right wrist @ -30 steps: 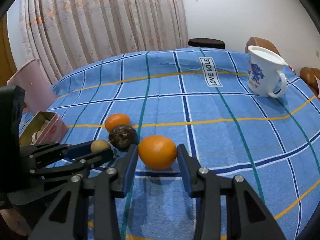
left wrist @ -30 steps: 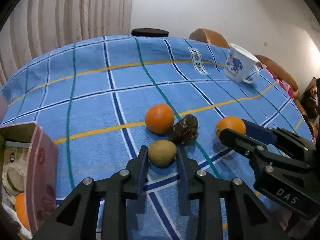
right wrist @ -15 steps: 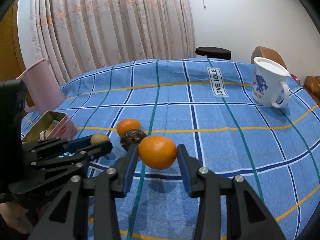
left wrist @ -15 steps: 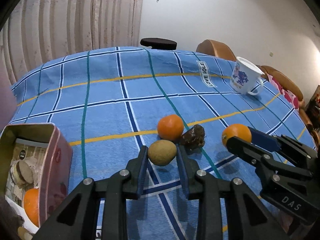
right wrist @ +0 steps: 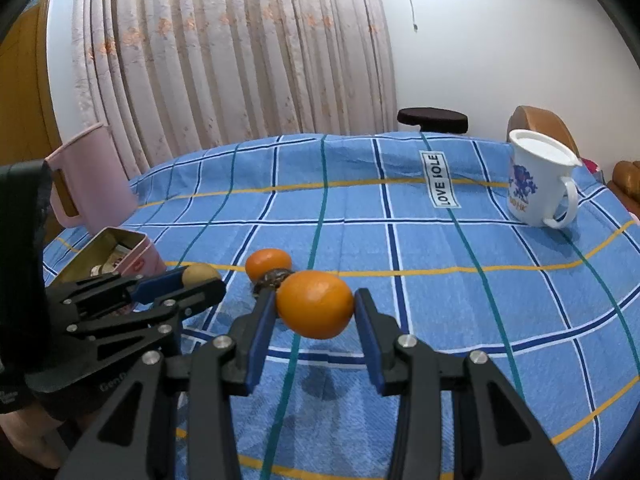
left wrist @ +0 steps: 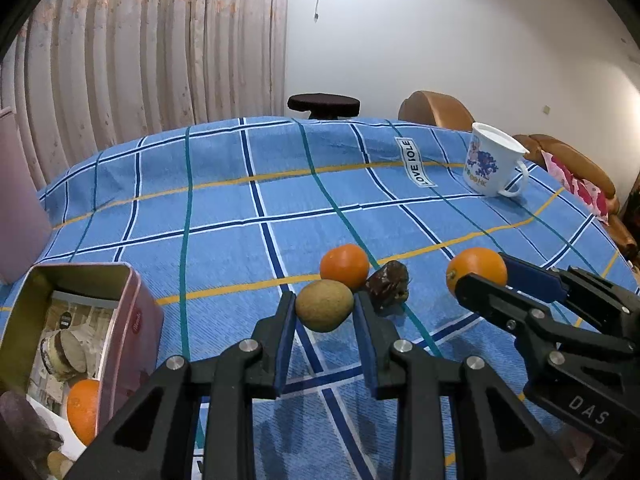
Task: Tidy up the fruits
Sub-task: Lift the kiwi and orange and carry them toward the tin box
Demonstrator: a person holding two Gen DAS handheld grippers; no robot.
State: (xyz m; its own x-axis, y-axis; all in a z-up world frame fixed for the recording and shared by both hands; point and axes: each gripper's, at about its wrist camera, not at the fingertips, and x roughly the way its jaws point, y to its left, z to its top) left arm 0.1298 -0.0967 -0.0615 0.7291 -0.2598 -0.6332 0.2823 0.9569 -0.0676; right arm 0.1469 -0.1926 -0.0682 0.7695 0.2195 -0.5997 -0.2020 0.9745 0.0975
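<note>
My left gripper (left wrist: 325,312) is shut on a brown-green kiwi (left wrist: 324,305) and holds it above the blue checked cloth. My right gripper (right wrist: 315,309) is shut on an orange (right wrist: 315,303), also lifted; it shows in the left wrist view (left wrist: 476,269). A second orange (left wrist: 344,267) and a dark wrinkled fruit (left wrist: 388,283) lie on the cloth behind the kiwi. An open pink tin (left wrist: 120,320) at the left holds another orange (left wrist: 82,408) and packets. In the right wrist view the left gripper with the kiwi (right wrist: 200,273) is at the left.
A white mug (left wrist: 490,164) with a blue print stands at the back right. A pink jug (right wrist: 90,172) stands at the far left behind the tin (right wrist: 132,254). A dark stool (left wrist: 323,103) and brown chairs (left wrist: 434,111) stand beyond the table; curtains hang behind.
Both grippers have risen with their fruit and tilted up, so more of the room shows. The tin has come further into view at the left. The grips are unchanged.
</note>
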